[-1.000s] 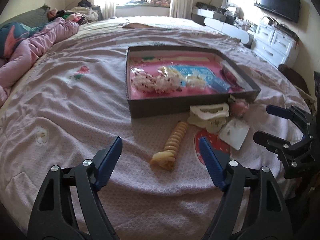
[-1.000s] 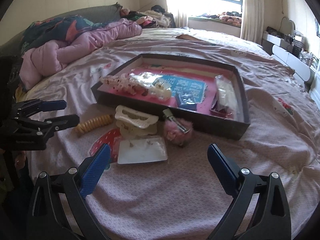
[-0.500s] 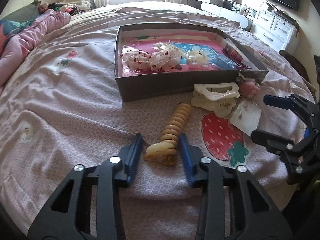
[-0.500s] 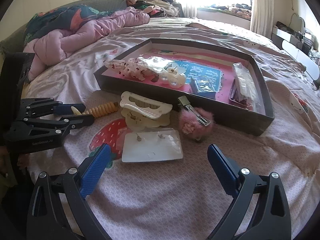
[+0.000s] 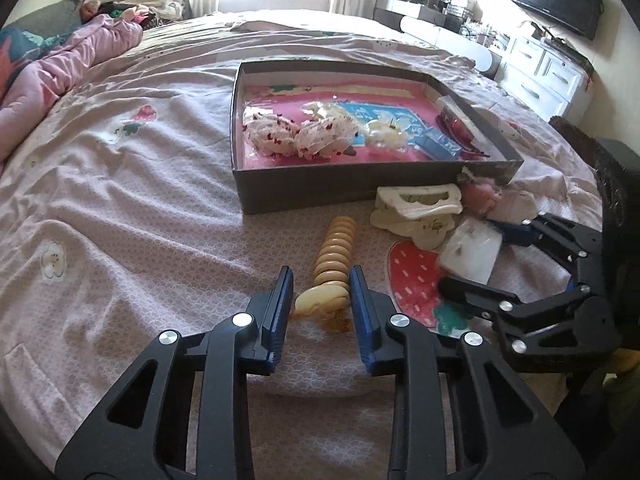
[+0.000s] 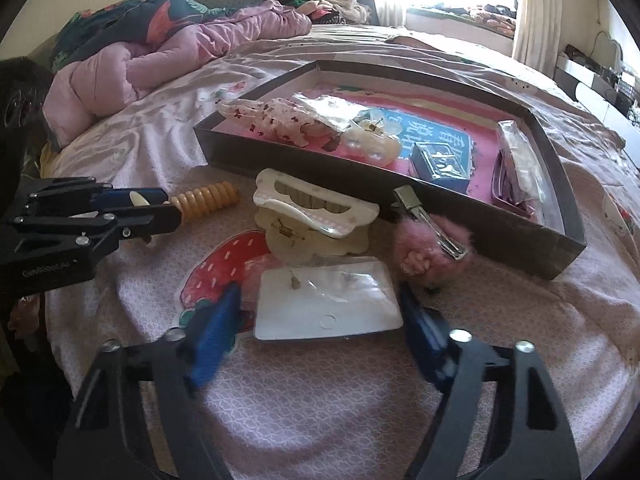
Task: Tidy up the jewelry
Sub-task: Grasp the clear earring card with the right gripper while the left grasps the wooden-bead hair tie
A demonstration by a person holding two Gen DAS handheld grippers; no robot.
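Observation:
A yellow spiral hair tie [image 5: 334, 258] lies on the bedspread in front of a dark tray [image 5: 340, 190] with a pink floor. My left gripper [image 5: 320, 280] has its two fingers closed in on the near end of the hair tie; it also shows in the right wrist view [image 6: 160, 206]. A white earring card [image 6: 328, 306] lies between the fingers of my right gripper [image 6: 320, 312], which is half closed around it, its jaws apart from the card's sides. A white claw clip [image 6: 314, 210] and a pink fluffy clip [image 6: 432, 246] lie beside it.
The tray [image 6: 480, 224] holds floral scrunchies [image 5: 300, 138], a pearl clip [image 6: 372, 142], a small blue box [image 6: 440, 162] and a plastic bag [image 6: 520, 164]. A pink quilt [image 6: 160, 64] is bunched at the far left of the bed. White drawers [image 5: 548, 76] stand on the right.
My left gripper came down and closed around the near end of the hair tie. My right gripper moved forward to the earring card and its fingers narrowed around it.

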